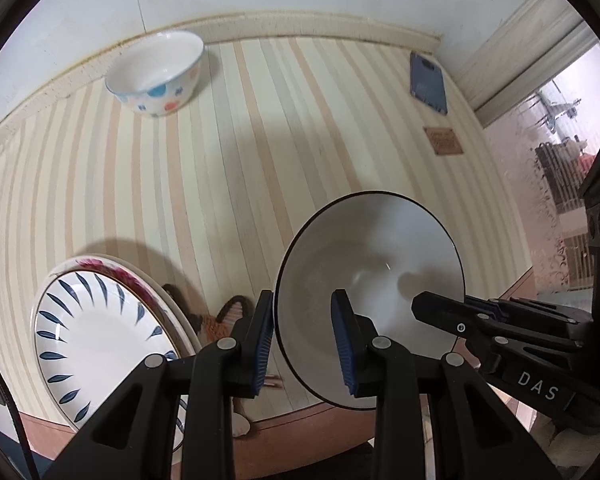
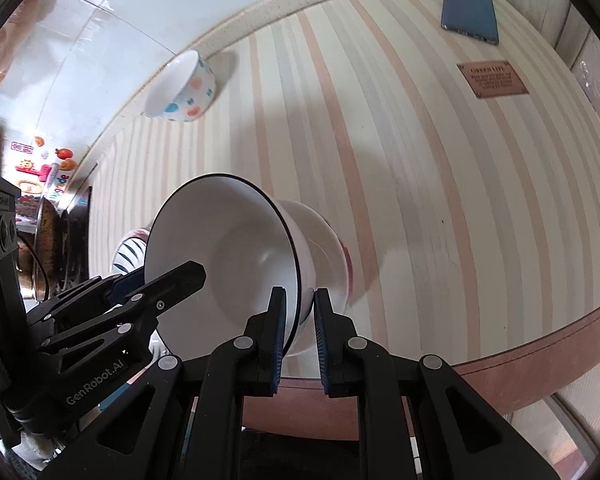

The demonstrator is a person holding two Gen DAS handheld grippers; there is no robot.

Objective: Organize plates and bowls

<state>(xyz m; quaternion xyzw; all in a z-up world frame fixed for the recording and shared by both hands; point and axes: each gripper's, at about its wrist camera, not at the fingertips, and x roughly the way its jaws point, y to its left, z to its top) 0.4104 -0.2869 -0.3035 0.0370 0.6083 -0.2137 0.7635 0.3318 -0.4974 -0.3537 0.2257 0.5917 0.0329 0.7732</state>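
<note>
My left tongs (image 1: 306, 340) straddle the near rim of the white ceramic bowl with the thin dark rim line (image 1: 370, 292), one blue-padded finger outside the wall and one inside, with a gap showing at the inner pad, so I judge them only loosely closed, not pinching hard. My right tongs (image 2: 300, 340) have the opposite side of the same bowl (image 2: 224, 260): their two pads sit close together with the rim edge running between them, and I read that as a firm grip on the wall. The bowl is tipped steeply towards me over the near edge of the striped cream-and-tan tabletop (image 1: 220, 168); in the right view it seems to sit in or against a second white bowl with a reddish pattern (image 2: 332, 256), though I cannot tell whether the two touch. This is glazed crockery: stiff, fairly heavy for its size, slick on the pads and quick to chip, so I would hold it across the wall just below the rim, with the pads square to it, and keep it from knocking its neighbour. To my left lies the white plate with dark blue leaf strokes (image 1: 100, 344), stacked on a plate with a pink flowered edge (image 1: 112, 266). Far off by the wall stands a white bowl with blue and orange spots (image 1: 156, 74), and a blue phone (image 1: 428, 82) lies well apart to the right.
</note>
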